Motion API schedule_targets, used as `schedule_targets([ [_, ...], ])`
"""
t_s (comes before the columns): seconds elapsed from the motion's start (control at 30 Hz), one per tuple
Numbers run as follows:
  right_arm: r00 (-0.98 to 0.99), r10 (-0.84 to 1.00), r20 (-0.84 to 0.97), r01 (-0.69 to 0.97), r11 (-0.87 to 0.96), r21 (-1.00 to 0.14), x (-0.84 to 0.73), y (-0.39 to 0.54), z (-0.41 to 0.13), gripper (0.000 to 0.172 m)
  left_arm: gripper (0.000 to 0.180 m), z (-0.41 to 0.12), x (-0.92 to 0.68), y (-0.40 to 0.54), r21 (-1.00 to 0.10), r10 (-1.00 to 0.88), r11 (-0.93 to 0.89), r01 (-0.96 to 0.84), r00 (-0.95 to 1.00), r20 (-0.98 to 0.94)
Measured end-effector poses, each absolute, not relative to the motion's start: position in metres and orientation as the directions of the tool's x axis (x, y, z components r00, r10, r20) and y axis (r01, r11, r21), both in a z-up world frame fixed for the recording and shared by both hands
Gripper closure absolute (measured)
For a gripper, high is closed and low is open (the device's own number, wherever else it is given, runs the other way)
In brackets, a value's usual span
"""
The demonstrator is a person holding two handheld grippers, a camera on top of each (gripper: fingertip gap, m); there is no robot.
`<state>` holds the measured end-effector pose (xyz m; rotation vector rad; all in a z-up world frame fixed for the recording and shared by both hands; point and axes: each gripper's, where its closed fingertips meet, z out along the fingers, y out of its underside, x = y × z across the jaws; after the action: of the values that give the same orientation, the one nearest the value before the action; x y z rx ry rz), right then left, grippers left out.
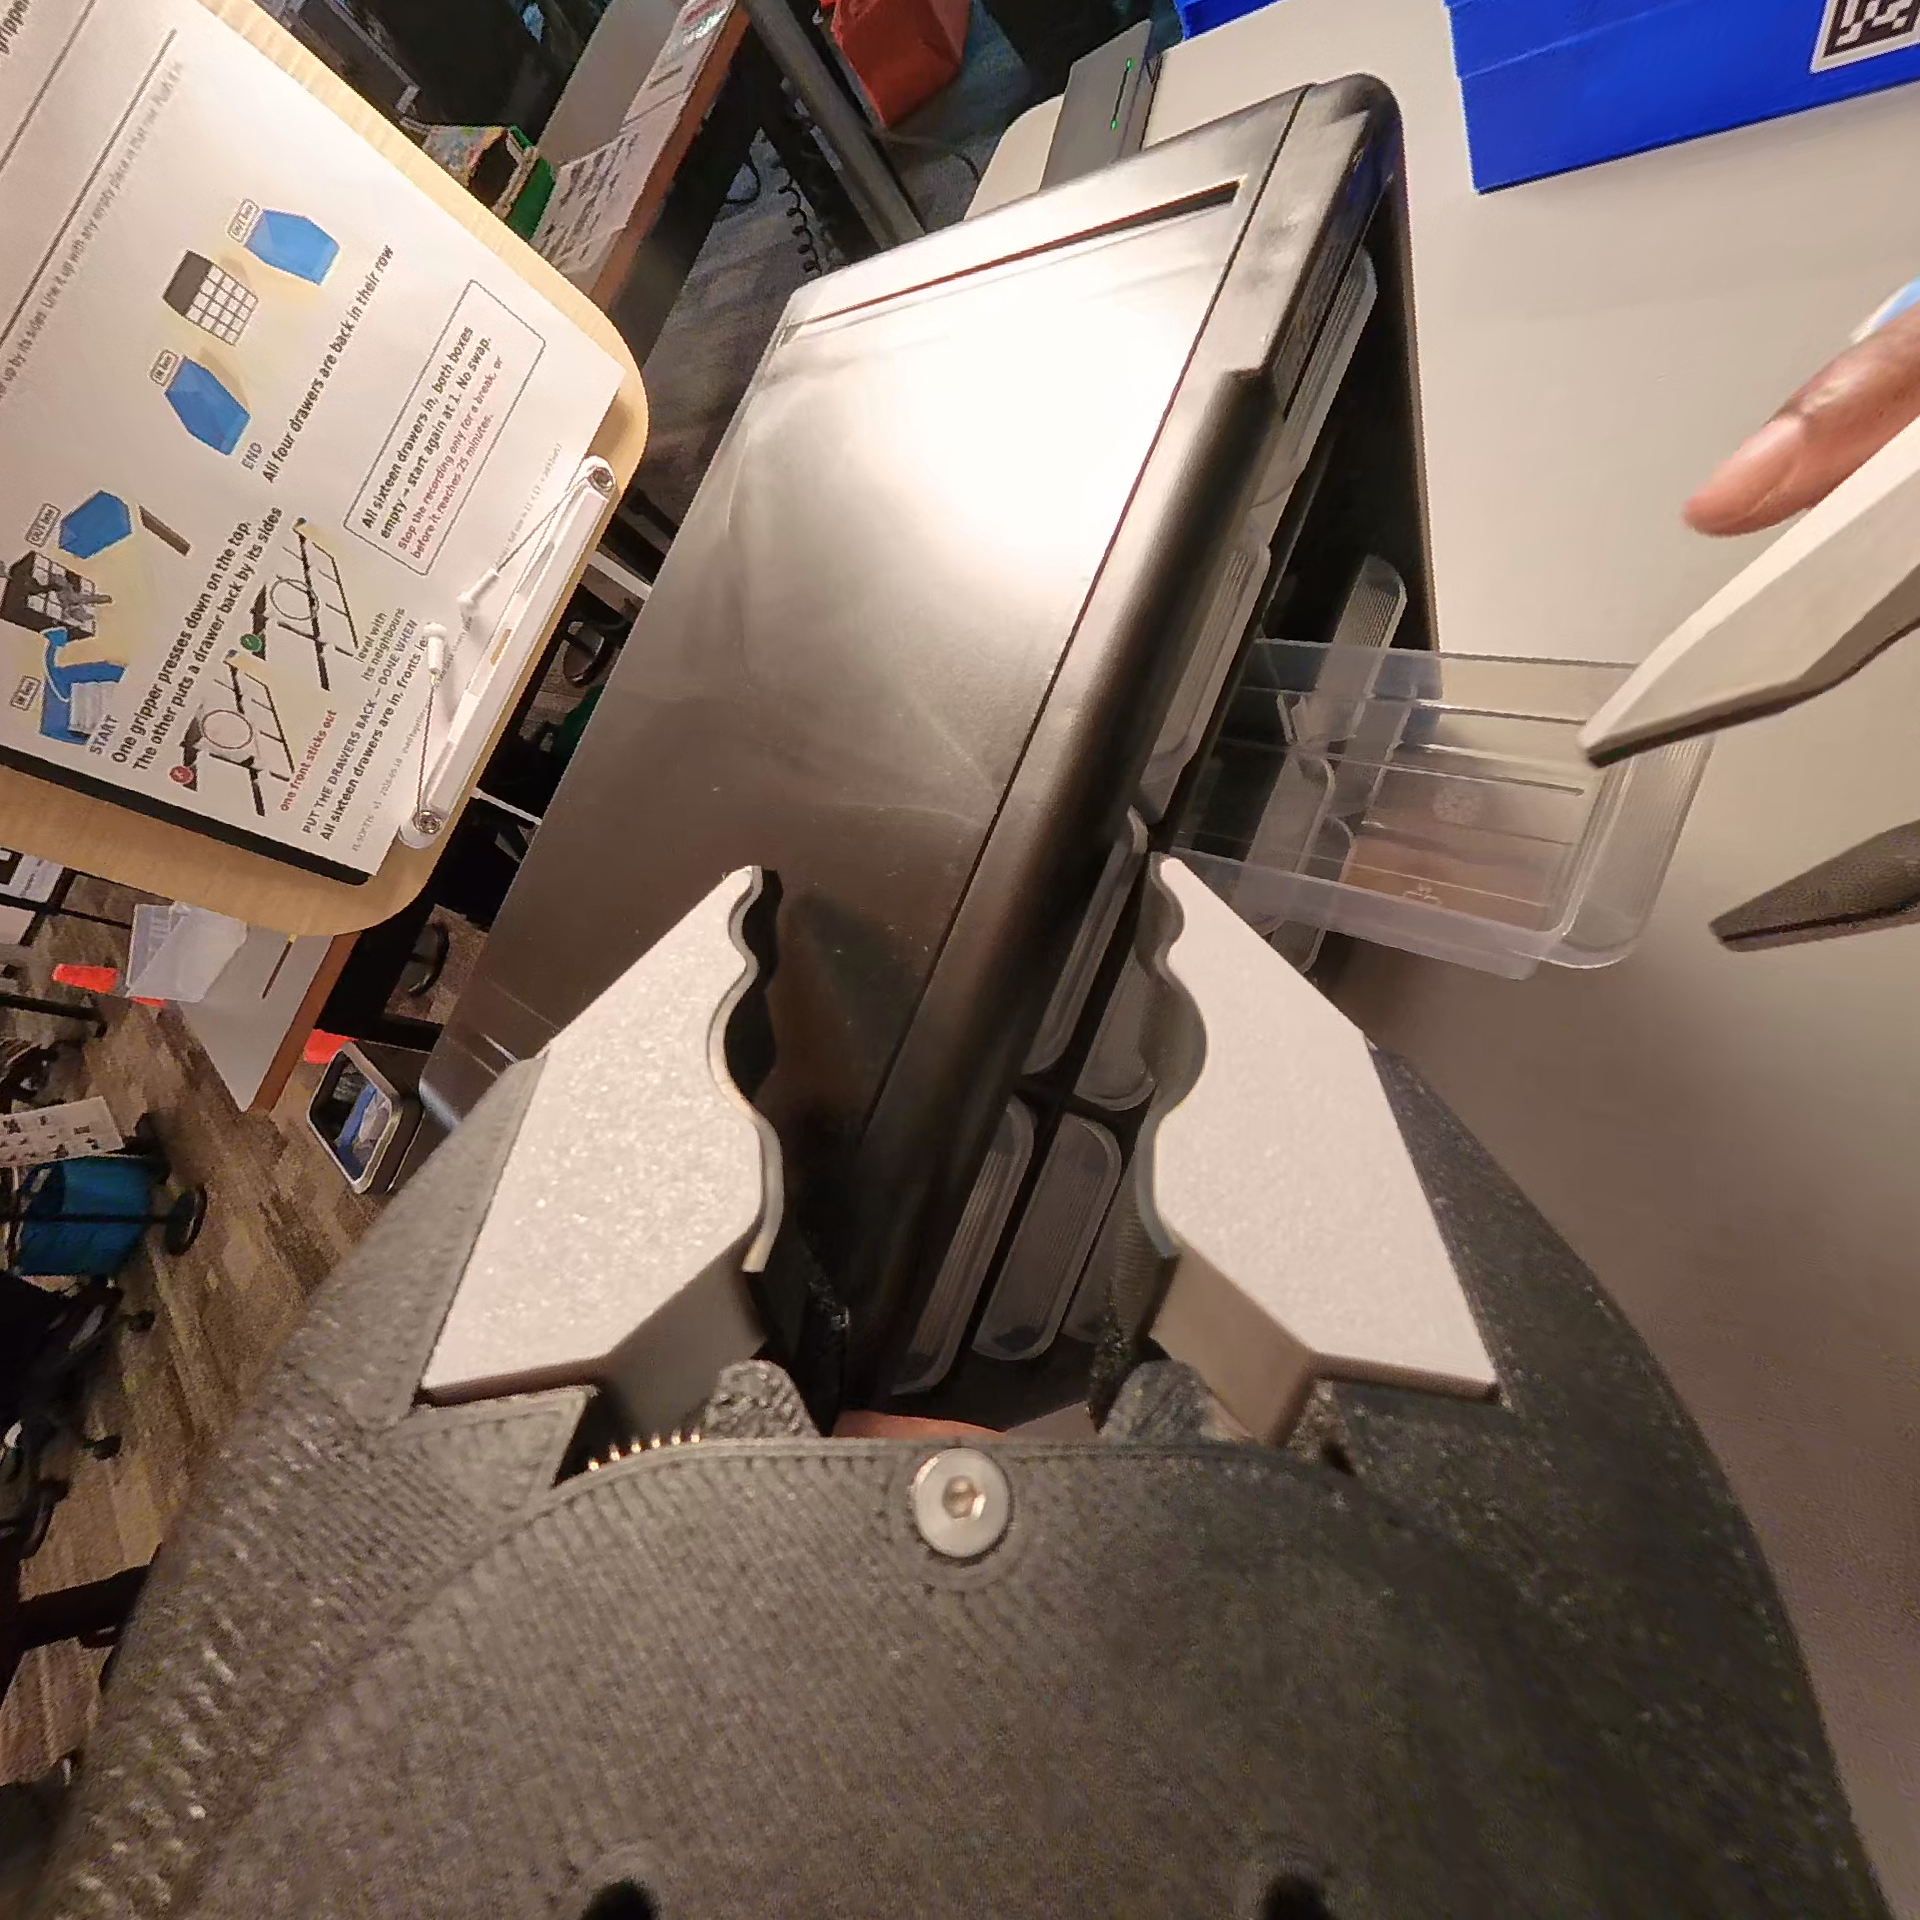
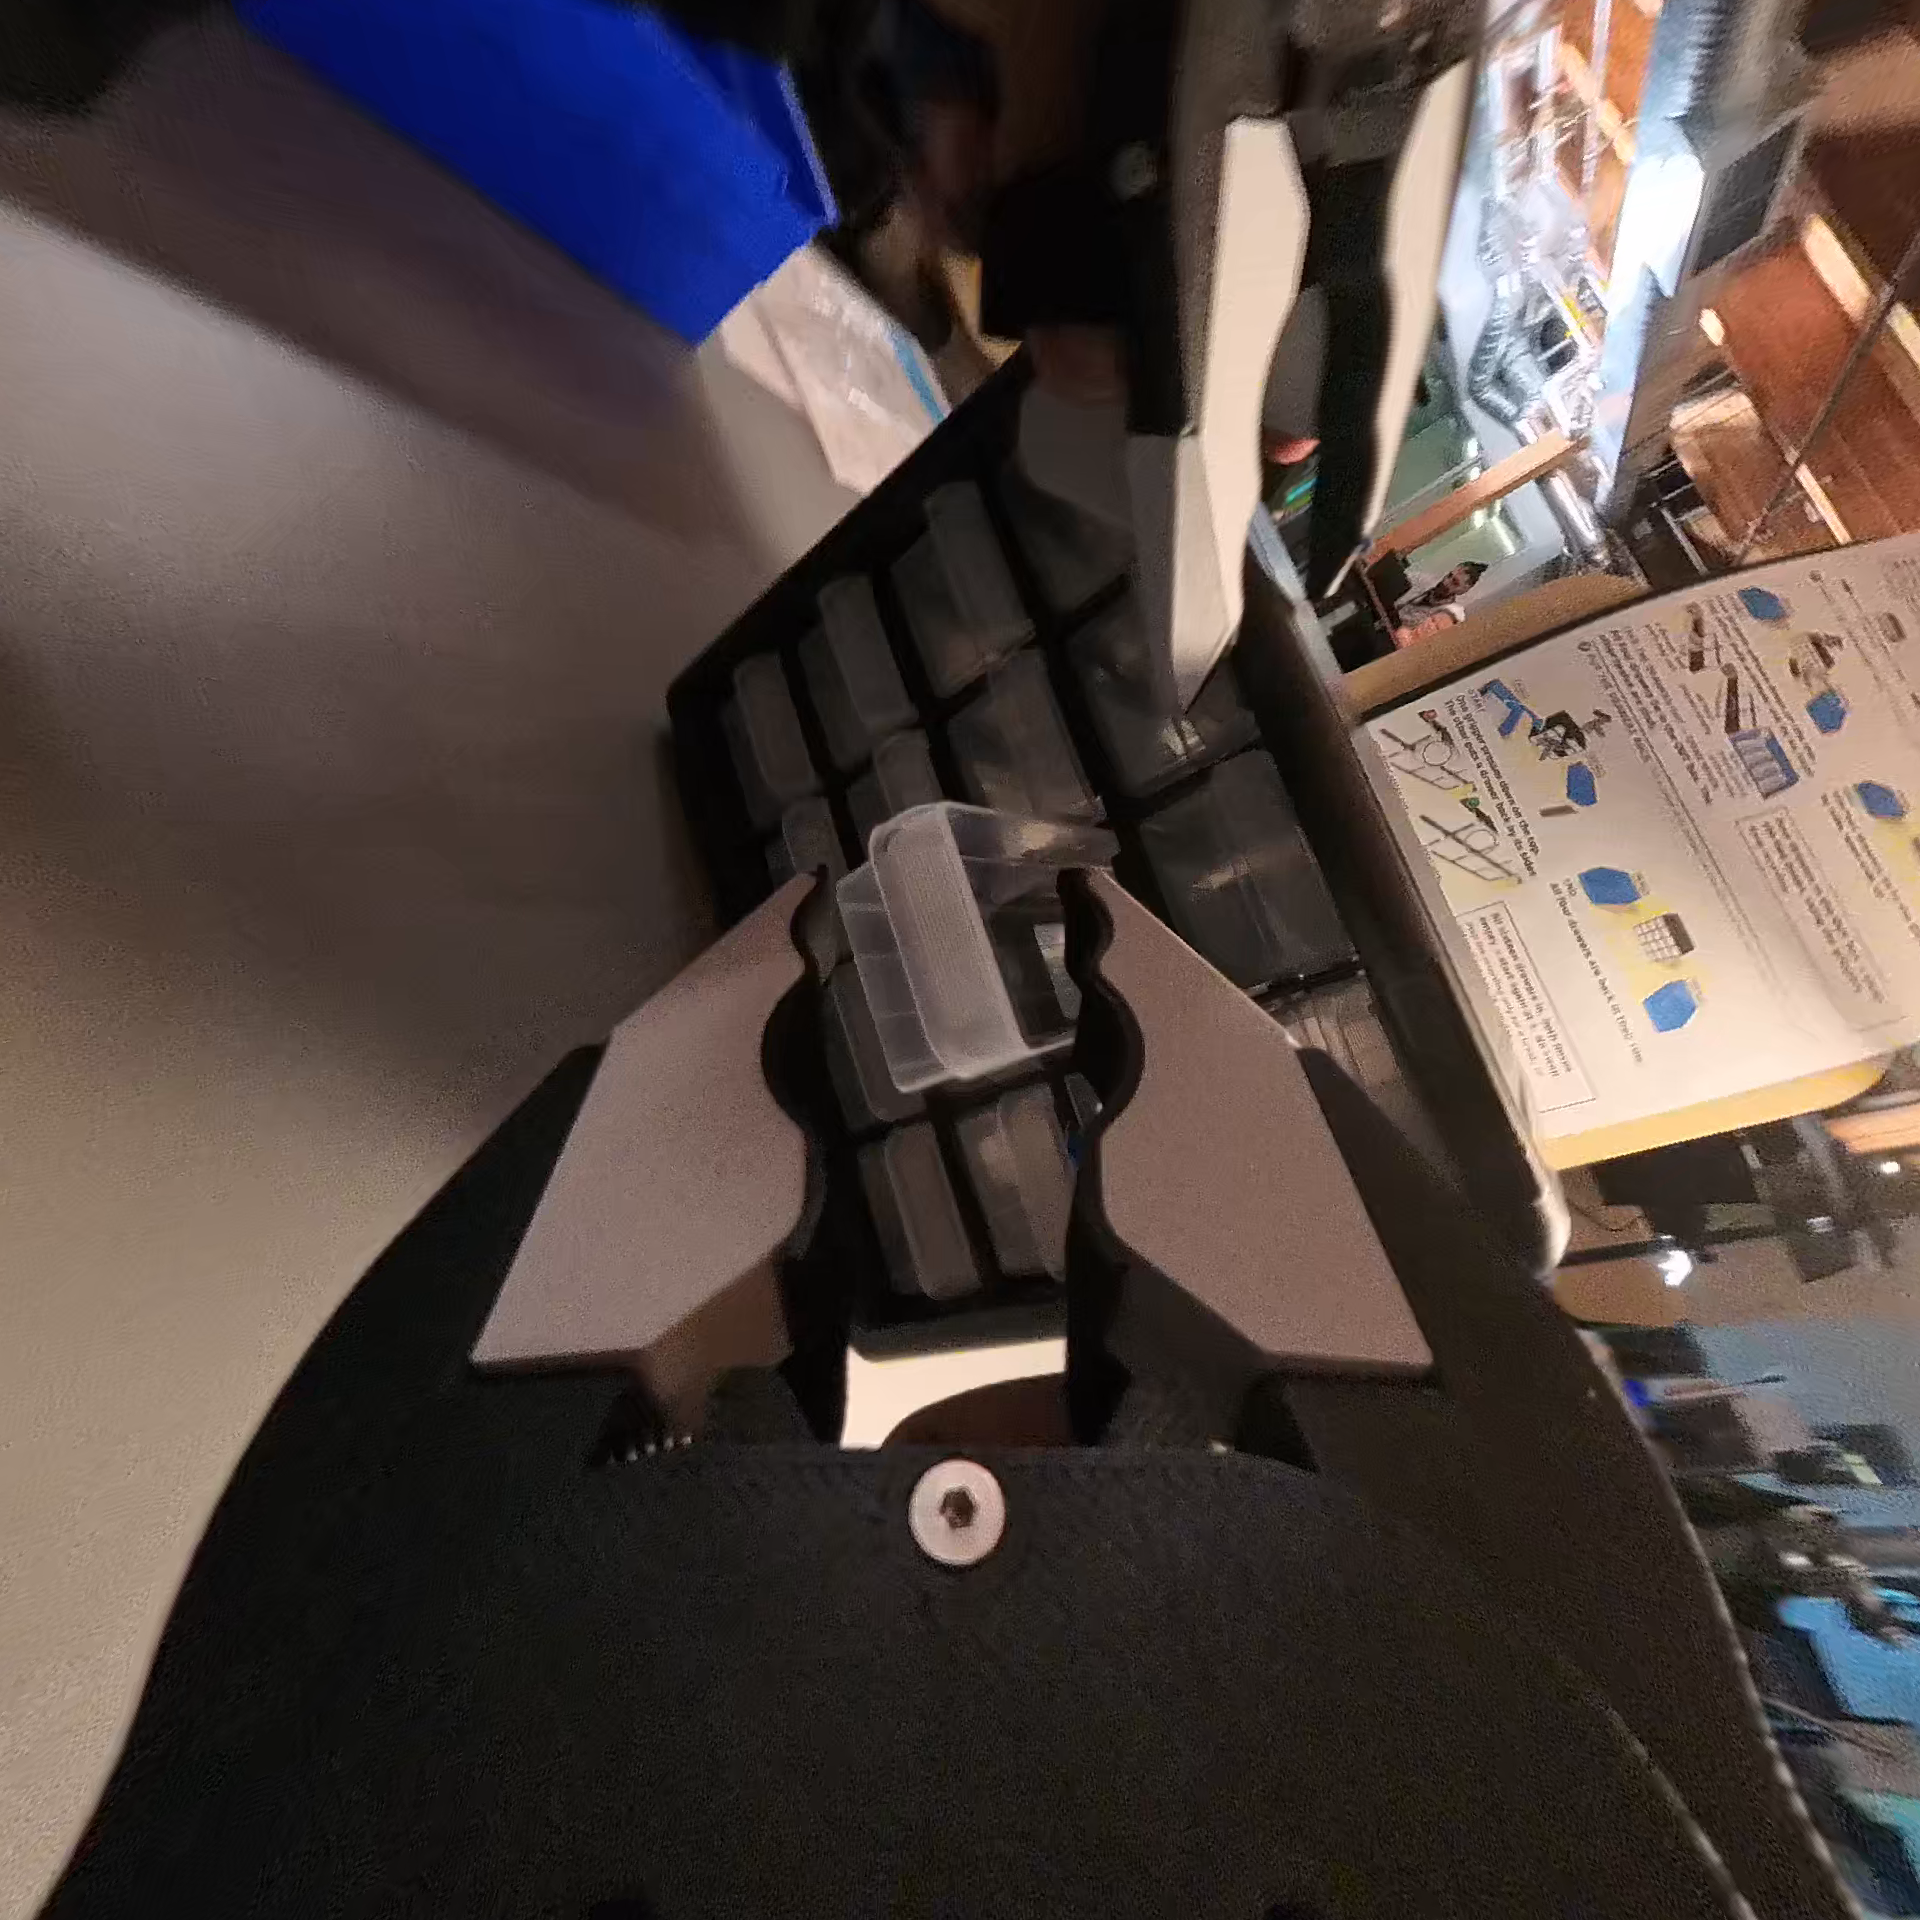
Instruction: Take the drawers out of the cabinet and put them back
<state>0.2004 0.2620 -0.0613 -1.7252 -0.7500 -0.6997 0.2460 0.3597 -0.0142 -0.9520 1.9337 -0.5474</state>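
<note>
Right gripper [image 2: 945, 935] jaws parted around clear plastic drawer [image 2: 935, 977], half out of black multi-drawer cabinet [image 2: 1226, 883] at 12 o'clock (pads not pressing). Left gripper [image 1: 956, 914] open, straddling cabinet top edge. Risk: drawer tips out ungripped.

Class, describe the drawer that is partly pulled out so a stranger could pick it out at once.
Find the black cabinet on the grey table. Its front is a grid of small drawers. The clear plastic drawer juts from the grid toward the right gripper, while its neighbours sit flush and look dark.
</note>
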Motion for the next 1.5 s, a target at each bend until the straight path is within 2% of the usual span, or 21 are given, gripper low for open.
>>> schedule_targets([
  [0.1, 0.567, 0.205, 0.797, 0.816, -0.27, -0.511, 0.205, 0.268, -0.067, 0.126, 0.109, -0.014, 0.246, 0.36, -0.685, -0.794, 0.608, -0.402, -0.314, -0.521],
  [0.23, 0.54, 0.258, 0.801, 0.832, -0.308, -0.462, 0.207, 0.27, -0.071, 0.131, 0.109, -0.014, 0.246, 0.36, -0.685, -0.794, 0.608, -0.401, -0.315, -0.52],
  [0.47, 0.525, 0.264, 0.809, 0.83, -0.368, -0.419, 0.216, 0.271, -0.079, 0.149, 0.108, -0.014, 0.246, 0.36, -0.683, -0.793, 0.609, -0.403, -0.314, -0.522],
  [0.77, 0.486, 0.311, 0.817, 0.859, -0.344, -0.38, 0.188, 0.249, -0.074, 0.151, 0.108, -0.014, 0.246, 0.36, -0.682, -0.792, 0.61, -0.404, -0.314, -0.523],
  [1.2, 0.54, 0.314, 0.781, 0.831, -0.343, -0.438, 0.178, 0.222, -0.059, 0.151, 0.108, -0.014, 0.246, 0.36, -0.68, -0.792, 0.611, -0.405, -0.314, -0.524],
  [1.5, 0.589, 0.332, 0.737, 0.807, -0.275, -0.522, 0.175, 0.232, -0.018, 0.152, 0.11, -0.014, 0.245, 0.36, -0.68, -0.791, 0.612, -0.404, -0.315, -0.524],
])
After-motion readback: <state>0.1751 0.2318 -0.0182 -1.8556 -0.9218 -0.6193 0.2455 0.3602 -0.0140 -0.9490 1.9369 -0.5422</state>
